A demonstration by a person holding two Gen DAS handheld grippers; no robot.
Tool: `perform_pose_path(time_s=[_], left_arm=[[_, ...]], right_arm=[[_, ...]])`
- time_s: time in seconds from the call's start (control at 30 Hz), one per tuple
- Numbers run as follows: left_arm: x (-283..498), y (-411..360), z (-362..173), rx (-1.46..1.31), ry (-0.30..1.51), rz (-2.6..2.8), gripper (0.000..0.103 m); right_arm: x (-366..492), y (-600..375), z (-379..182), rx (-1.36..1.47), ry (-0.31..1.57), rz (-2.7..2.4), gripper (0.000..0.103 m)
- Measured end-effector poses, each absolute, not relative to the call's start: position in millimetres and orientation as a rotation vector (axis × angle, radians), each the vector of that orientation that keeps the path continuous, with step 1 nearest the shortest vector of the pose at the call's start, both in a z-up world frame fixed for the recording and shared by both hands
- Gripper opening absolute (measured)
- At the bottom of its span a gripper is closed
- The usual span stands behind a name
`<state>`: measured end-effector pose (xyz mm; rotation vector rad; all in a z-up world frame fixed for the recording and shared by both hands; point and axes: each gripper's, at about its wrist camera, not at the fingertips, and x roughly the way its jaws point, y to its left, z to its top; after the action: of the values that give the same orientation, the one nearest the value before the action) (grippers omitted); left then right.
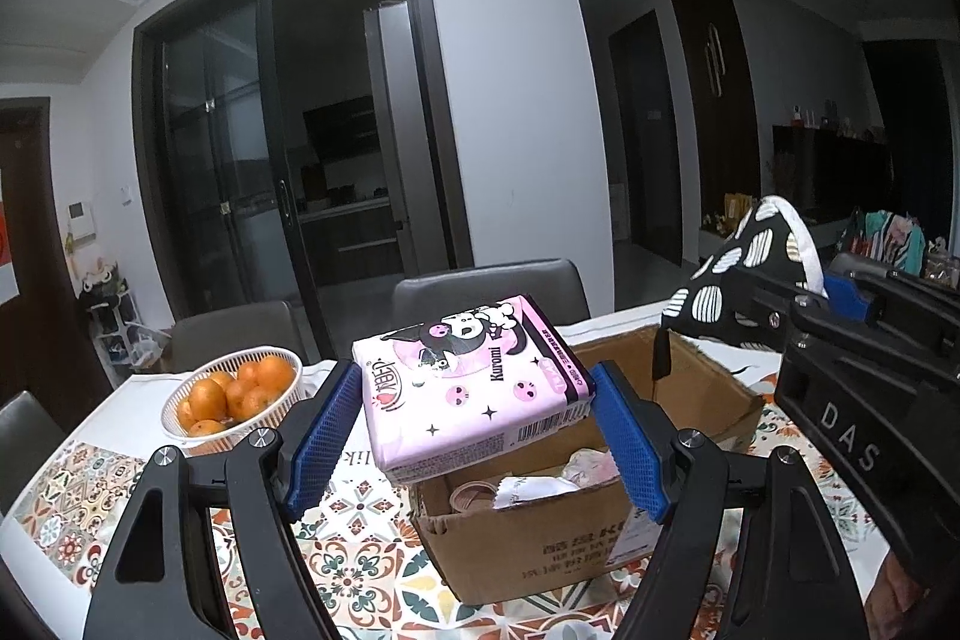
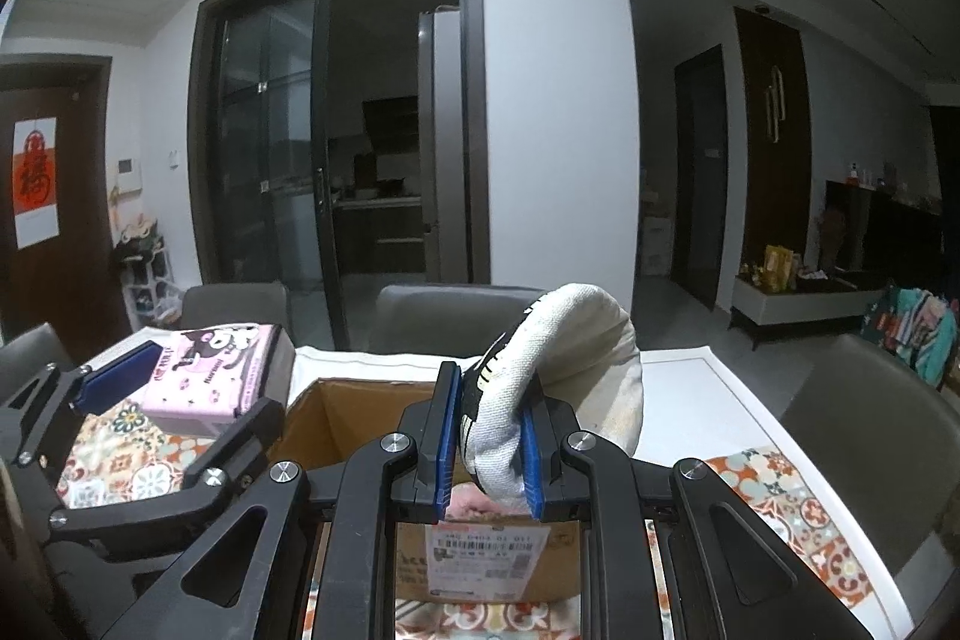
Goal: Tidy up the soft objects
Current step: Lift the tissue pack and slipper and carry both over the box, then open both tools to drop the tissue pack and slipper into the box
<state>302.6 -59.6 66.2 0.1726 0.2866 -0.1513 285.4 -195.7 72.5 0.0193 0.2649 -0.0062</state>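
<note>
**Tissue pack and oven mitt held over the box, both grips looking slim**

Tissue pack (image 1: 474,382), pink and printed with a cartoon figure, sits pinched between the blue pads of our left gripper (image 1: 474,430), tilted and held above the near left corner of the open cardboard box (image 1: 528,538). Our right gripper (image 2: 489,448) is pressed tight on the oven mitt (image 2: 558,370), black with white ovals outside and pale inside, which folds up and over the fingers above the same box.

We judge the pack the likelier one to slip. The pads catch it low on its sides, and its slick wrapper and soft filling could let it squirm free and land on the patterned tablecloth (image 1: 90,490) rather than in the box. Part of the pack overhangs the box rim, so a release from here might tip it off the edge. The mitt is gripped only at one squeezed end; its free bulk could snag on a raised flap. The two grippers hang close together, and we see a risk of them knocking. A basket of oranges (image 1: 231,394) stands just beside the left fingers and could be nudged.
</note>
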Motion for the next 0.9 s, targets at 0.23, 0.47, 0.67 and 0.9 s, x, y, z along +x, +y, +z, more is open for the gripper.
perform_pose_path(time_s=[0.23,0.47,0.67,0.9], left_arm=[[335.5,-61.8,48.9,0.163,0.363,-0.179,0.077],[362.2,-63.4,33.1,0.15,0.451,-0.227,0.077],[373.6,-71.9,23.7,0.187,0.482,-0.233,0.077],[384.2,-77.9,19.5,0.226,0.513,-0.24,0.079]], right_arm=[[317.5,-197.8,65.9,-0.006,0.303,0.019,0.019],[344.0,-203.7,49.5,0.001,0.371,0.055,0.019],[366.0,-210.4,35.3,0.032,0.446,0.094,0.019],[387.0,-218.1,24.9,0.063,0.531,0.138,0.019]])
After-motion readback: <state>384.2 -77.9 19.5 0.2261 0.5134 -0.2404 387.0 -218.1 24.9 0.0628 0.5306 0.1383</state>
